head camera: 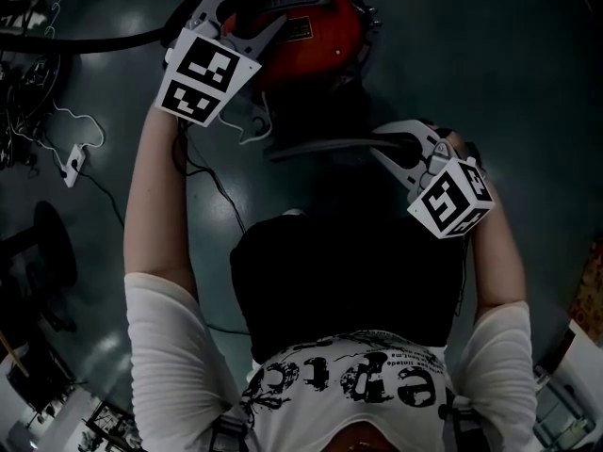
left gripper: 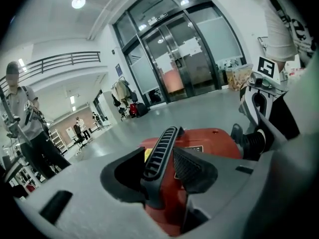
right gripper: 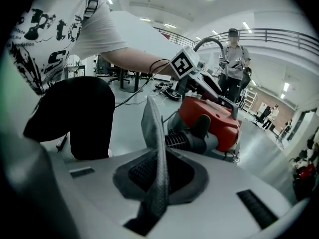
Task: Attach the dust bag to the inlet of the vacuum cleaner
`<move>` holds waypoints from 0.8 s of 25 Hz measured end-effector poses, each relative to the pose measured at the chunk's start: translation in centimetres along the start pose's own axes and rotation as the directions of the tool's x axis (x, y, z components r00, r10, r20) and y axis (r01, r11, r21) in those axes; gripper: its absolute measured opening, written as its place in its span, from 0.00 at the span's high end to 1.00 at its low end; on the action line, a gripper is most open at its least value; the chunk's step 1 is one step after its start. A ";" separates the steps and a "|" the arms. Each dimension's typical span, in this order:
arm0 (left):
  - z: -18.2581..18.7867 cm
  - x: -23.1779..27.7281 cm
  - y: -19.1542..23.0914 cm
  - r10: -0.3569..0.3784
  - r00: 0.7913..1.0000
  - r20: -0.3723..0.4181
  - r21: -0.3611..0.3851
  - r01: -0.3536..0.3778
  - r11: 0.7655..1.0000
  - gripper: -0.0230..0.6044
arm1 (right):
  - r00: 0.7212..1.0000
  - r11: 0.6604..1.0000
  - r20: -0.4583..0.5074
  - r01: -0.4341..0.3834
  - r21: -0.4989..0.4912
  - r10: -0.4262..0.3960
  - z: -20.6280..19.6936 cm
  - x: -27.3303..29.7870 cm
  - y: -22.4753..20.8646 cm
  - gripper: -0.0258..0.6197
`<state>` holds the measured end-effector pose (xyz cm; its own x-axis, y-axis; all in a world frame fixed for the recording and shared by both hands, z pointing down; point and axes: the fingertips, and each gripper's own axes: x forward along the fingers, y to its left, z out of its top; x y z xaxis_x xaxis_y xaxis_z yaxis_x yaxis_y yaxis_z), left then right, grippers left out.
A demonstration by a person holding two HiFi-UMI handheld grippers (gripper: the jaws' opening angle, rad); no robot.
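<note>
You have one red vacuum cleaner on the floor, top centre of the head view, and one dust bag. Two claws are at work, each carrying one marker cube: one cube at upper left, the other at mid right.

Your left claw stands wide open over the vacuum, its jaws on either side of the black ribbed handle. The handle lies close against one jaw with a gap to the other, so nothing is gripped.

Your right claw is closed on the dust bag. In the right gripper view a thin grey mesh-textured fold is pinched between the pads and rises upright in the middle of the frame.

Behind that fold, at centre right, sits one ribbed black hose stub on the near side of the vacuum. The fold covers part of it. I cannot tell whether bag and stub touch.

Your dark trouser leg fills the left of that view, just beside the bag.

A white cable with a plug block lies at the left of the head view, and a black cable runs below your left arm.

One person stands behind the vacuum at upper right, with two more far off at the right.
</note>
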<state>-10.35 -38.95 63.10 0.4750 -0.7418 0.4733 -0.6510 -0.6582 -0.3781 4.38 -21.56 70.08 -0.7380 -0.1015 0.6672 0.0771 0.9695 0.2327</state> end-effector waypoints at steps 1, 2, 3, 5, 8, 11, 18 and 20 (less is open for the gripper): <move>0.0 0.1 0.0 -0.010 1.000 -0.004 0.009 0.010 1.000 0.71 | 1.000 1.000 0.002 0.002 -0.003 -0.002 -0.1 0.1 -0.1 0.92; -0.1 0.3 0.1 -0.022 1.000 -0.010 0.016 0.022 1.000 0.71 | 1.000 1.000 0.002 0.004 -0.008 -0.004 -0.2 0.1 -0.2 0.92; -0.2 0.4 0.1 -0.038 0.999 -0.019 0.025 0.038 0.999 0.71 | 1.000 1.000 0.002 0.004 -0.011 -0.004 -0.3 0.2 -0.2 0.92; -0.3 0.8 -0.1 -0.083 0.996 -0.042 0.049 0.085 0.995 0.71 | 1.000 1.000 -0.002 0.001 -0.013 -0.001 -0.5 0.4 -0.1 0.92; -0.6 1.2 -0.4 -0.161 0.985 -0.068 0.048 0.165 0.985 0.70 | 1.000 1.000 -0.012 0.004 -0.023 -0.004 -0.5 0.4 0.2 0.92; -1.4 2.0 -0.5 -0.172 0.975 -0.142 0.101 0.187 0.977 0.71 | 1.000 1.000 -0.016 0.002 -0.025 -0.003 -0.7 0.7 0.1 0.92; -2.1 2.3 -0.5 -0.154 0.955 -0.254 0.143 0.194 0.970 0.74 | 0.999 0.998 -0.003 0.032 -0.046 -0.032 -0.7 1.0 -0.7 0.92; -2.0 2.3 -0.5 -0.143 0.959 -0.244 0.143 0.182 0.973 0.74 | 0.999 0.997 0.013 0.052 -0.058 -0.051 -0.7 0.9 -0.8 0.91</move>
<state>-10.15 -40.09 65.98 0.4048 -0.5858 0.7021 -0.4621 -0.7936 -0.3957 4.08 -22.57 71.00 -0.7493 -0.1479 0.6455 0.0774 0.9485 0.3072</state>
